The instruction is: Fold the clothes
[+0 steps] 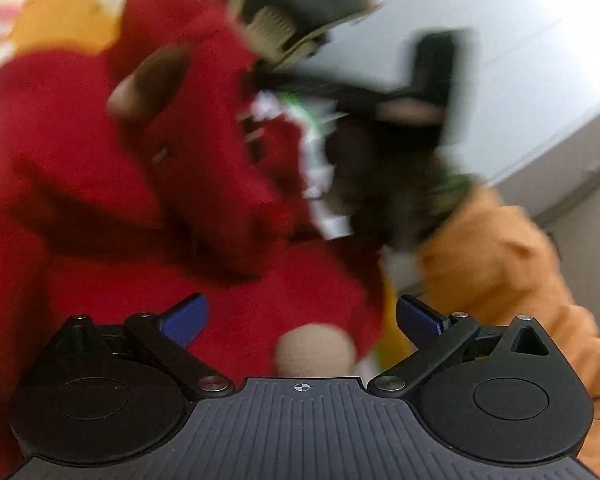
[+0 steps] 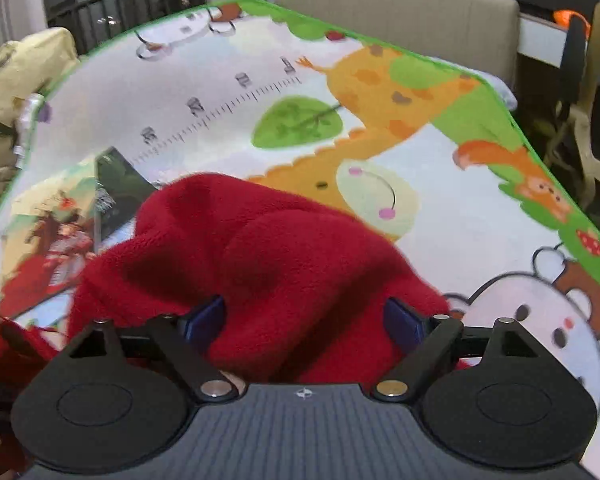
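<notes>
Two grippers, fingers spread wide: right gripper (image 2: 304, 316) has red fleece (image 2: 260, 256) bunched between them at frame bottom over cartoon mat (image 2: 440, 208); left gripper (image 1: 302, 316) grips nothing, fleece just ahead, view blurred.

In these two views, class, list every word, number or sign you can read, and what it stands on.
No text can be read for certain.
Ruler scale printed on the cartoon mat: numerals beside the tick marks, too blurred to read.
Picture book on the mat: its cover shows no readable words.
Red fleece garment: no label visible.
Left wrist view: motion-blurred, no text.
</notes>
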`<state>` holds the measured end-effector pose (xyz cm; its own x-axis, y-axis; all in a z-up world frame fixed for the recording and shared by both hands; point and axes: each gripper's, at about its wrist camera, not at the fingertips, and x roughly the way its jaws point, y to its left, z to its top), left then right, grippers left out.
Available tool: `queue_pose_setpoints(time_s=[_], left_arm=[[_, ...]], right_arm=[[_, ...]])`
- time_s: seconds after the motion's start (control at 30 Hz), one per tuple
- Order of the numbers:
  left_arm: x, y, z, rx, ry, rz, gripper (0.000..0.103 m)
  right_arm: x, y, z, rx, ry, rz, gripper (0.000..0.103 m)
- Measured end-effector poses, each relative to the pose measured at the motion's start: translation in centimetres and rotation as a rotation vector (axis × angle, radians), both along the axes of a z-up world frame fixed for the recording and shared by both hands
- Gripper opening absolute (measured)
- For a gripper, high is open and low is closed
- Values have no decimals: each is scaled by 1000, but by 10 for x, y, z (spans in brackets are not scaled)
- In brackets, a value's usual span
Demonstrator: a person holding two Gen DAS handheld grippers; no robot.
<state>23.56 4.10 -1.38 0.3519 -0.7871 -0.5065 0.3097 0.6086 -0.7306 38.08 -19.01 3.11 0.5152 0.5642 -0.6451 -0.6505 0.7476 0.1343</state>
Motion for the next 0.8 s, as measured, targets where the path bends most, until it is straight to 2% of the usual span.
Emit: queue_pose_setpoints(time_s=[0.07, 0.17, 0.4, 0.5, 0.6, 0.7, 0.8], left_arm=[[2, -1, -2, 4, -14, -12, 102], [5, -4, -6, 12, -38, -25, 102], [-27, 0, 1, 80, -136, -56, 103], [-41, 12, 18, 68, -183, -75, 103], [-63, 31, 42, 62, -281, -68, 103], [-86, 57, 60, 103, -386, 32, 103], [-87, 73, 59, 247, -398, 230, 103]], right_arm=[[8, -22, 16, 65, -11, -48, 87], [28, -54, 21, 139, 39, -187, 87], [1, -85, 7, 179, 84, -243, 86], [-44, -97, 11, 165, 44, -218, 86], [-91, -116, 10, 187, 32, -237, 86], [-132, -137, 2, 222, 51, -273, 86], [-151, -146, -21, 239, 117, -315, 86]])
